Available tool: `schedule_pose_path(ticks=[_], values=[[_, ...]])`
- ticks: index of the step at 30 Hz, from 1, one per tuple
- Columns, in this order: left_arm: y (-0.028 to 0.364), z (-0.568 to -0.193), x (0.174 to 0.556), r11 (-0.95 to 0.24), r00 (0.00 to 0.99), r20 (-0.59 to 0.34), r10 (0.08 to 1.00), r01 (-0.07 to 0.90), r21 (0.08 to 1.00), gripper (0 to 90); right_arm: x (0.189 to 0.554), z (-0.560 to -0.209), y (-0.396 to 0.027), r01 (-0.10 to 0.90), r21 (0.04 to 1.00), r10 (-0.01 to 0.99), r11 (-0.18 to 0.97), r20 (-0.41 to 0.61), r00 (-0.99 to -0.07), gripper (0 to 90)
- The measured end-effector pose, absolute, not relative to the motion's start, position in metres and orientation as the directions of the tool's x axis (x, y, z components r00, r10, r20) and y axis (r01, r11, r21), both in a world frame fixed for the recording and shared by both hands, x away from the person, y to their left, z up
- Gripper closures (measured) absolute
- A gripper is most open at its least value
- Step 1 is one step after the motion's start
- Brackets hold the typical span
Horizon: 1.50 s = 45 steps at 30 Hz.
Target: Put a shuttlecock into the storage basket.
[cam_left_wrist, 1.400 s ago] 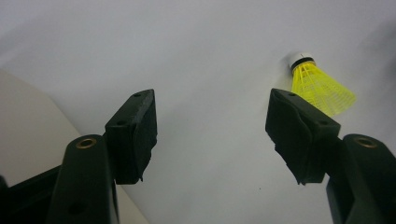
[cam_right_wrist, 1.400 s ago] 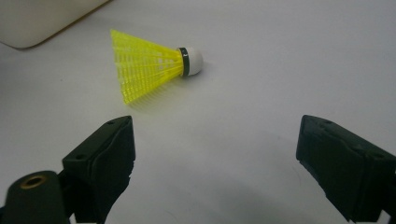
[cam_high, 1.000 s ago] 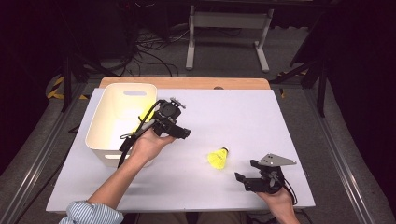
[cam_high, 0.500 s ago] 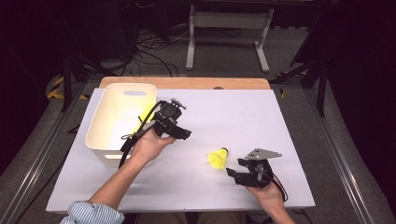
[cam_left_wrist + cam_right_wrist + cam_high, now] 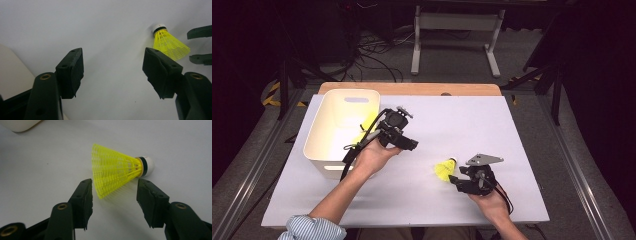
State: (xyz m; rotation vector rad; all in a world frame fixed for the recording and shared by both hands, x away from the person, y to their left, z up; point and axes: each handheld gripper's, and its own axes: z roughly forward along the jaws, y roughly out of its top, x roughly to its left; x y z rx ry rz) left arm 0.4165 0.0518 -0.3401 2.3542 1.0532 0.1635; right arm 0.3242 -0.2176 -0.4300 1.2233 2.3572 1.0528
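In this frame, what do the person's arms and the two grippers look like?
Both grippers, left gripper and right gripper, are black with two blocky jaws and brass-coloured rivets. Black cables trail from each. The right carries a grey three-cornered plate. The left arm wears a blue-striped sleeve.

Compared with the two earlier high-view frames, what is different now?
The right gripper has slid left across the table to the yellow shuttlecock, and its jaws have just been closing; they now flank the shuttlecock's skirt without pressing on it. Nothing is held yet. The left gripper stays open beside the white bin, and the shuttlecock lies where it was.
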Motion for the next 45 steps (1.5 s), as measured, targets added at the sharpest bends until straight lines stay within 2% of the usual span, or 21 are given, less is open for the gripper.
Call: schedule_pose_path(ticks=[13,29,31,35,45], values=[[0.051,-0.340,0.415,-0.543,0.688,-0.109,0.717,0.650,0.531,34.1,0.334,-0.430,-0.204,0.592,0.699,0.809,0.402,0.032,-0.587,52.7],[0.048,-0.342,0.411,-0.557,0.699,-0.100,0.708,0.640,0.529,34.5,0.337,-0.432,-0.206,0.610,0.680,0.818,0.407,0.026,-0.574,73.1],[0.047,-0.342,0.410,-0.561,0.702,-0.097,0.705,0.637,0.529,34.5,0.338,-0.431,-0.209,0.618,0.680,0.829,0.396,0.025,-0.559,78.5],[0.047,-0.342,0.409,-0.561,0.703,-0.096,0.704,0.635,0.531,34.6,0.340,-0.432,-0.211,0.629,0.674,0.839,0.389,0.023,-0.543,83.5],[0.044,-0.342,0.407,-0.567,0.710,-0.099,0.697,0.630,0.530,34.5,0.344,-0.429,-0.217,0.630,0.683,0.852,0.371,0.021,-0.524,89.3]])
